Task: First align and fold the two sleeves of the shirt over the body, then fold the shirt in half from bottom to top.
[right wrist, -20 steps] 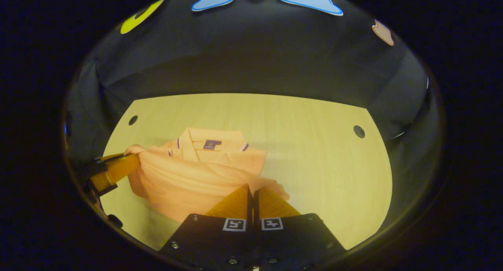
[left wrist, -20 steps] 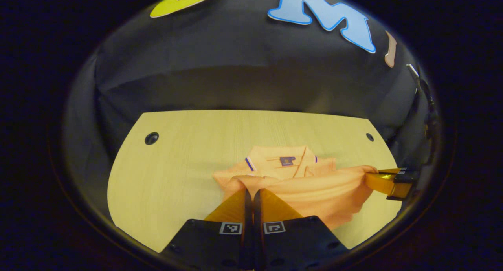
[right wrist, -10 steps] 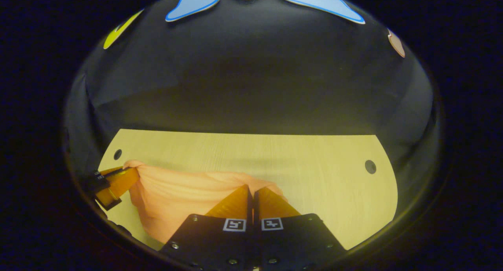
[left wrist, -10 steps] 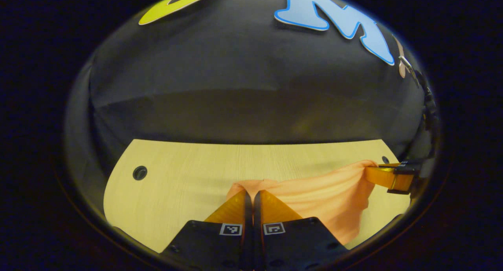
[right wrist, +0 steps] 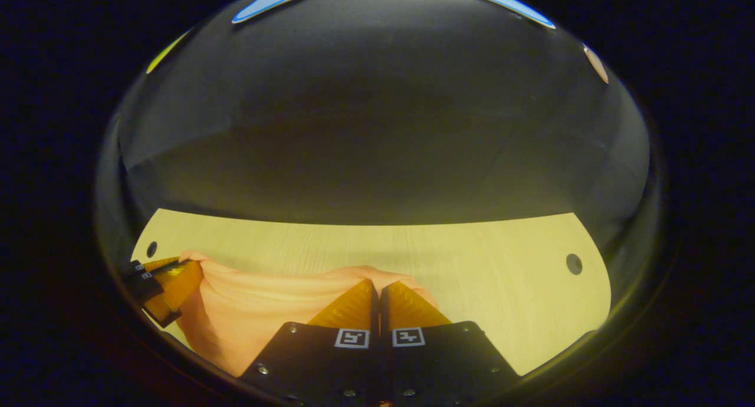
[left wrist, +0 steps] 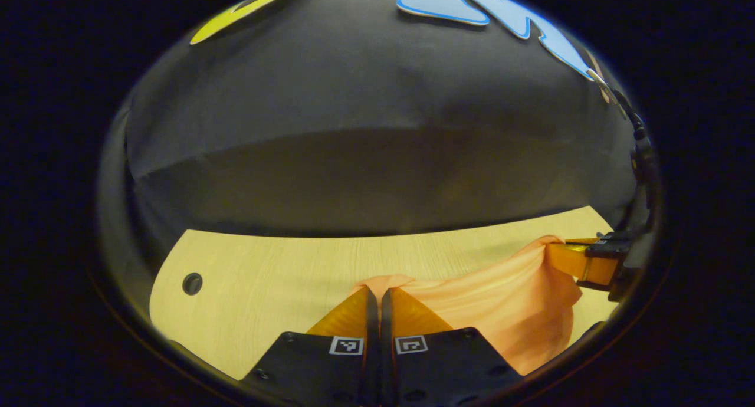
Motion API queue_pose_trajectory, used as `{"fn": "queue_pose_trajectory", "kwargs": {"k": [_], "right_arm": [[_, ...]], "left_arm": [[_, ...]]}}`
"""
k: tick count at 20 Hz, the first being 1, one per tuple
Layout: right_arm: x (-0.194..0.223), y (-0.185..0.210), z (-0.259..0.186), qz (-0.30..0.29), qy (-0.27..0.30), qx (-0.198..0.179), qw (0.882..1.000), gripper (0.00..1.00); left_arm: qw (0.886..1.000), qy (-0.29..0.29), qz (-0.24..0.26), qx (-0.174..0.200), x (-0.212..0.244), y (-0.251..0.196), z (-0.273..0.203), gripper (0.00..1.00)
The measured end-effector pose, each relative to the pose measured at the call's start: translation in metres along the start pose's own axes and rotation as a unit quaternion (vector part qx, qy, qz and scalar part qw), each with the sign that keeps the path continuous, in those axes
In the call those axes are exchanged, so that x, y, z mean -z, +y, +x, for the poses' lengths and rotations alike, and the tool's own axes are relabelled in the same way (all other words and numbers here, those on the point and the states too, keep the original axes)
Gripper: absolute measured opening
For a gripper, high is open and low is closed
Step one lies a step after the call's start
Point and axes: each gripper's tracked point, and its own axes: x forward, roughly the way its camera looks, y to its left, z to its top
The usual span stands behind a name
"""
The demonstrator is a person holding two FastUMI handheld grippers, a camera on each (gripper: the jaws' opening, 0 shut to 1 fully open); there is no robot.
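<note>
Shirt [left wrist: 501, 301] edge between left claw [left wrist: 377, 292] and right claw [right wrist: 377, 286].

Left gripper [left wrist: 374, 290]: fingers pressed together, pinching a corner of the shirt [left wrist: 507, 301], held low and pointing forward. Right gripper [right wrist: 376, 284]: same, fingers clamped on the other corner of the fabric. Both sit at about the same height, side by side, well apart, cloth hanging between them.
</note>
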Motion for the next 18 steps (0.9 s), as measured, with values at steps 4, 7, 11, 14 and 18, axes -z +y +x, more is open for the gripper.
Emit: {"fn": "queue_pose_trajectory", "kwargs": {"k": [4, 7, 11, 14, 18], "right_arm": [[-0.003, 0.000, -0.004, -0.009, 0.013, 0.007, 1.000, 0.00], [-0.004, 0.002, -0.007, -0.012, 0.012, 0.000, 1.000, 0.03], [-0.010, 0.000, -0.028, -0.001, 0.009, -0.002, 1.000, 0.62], [-0.014, -0.002, -0.037, 0.003, 0.000, 0.001, 1.000, 0.74], [-0.014, -0.005, -0.070, 0.004, -0.013, -0.001, 1.000, 0.74]], "left_arm": [[1.000, 0.016, 0.003, -0.001, 0.011, -0.006, 0.010, 0.06], [1.000, 0.009, -0.005, 0.008, 0.007, -0.010, 0.007, 0.12], [1.000, 0.012, 0.006, 0.001, 0.004, -0.013, -0.005, 0.63], [1.000, 0.010, -0.010, 0.009, -0.007, -0.017, -0.019, 0.92], [1.000, 0.005, -0.014, 0.008, -0.015, -0.021, -0.056, 0.92]]}}
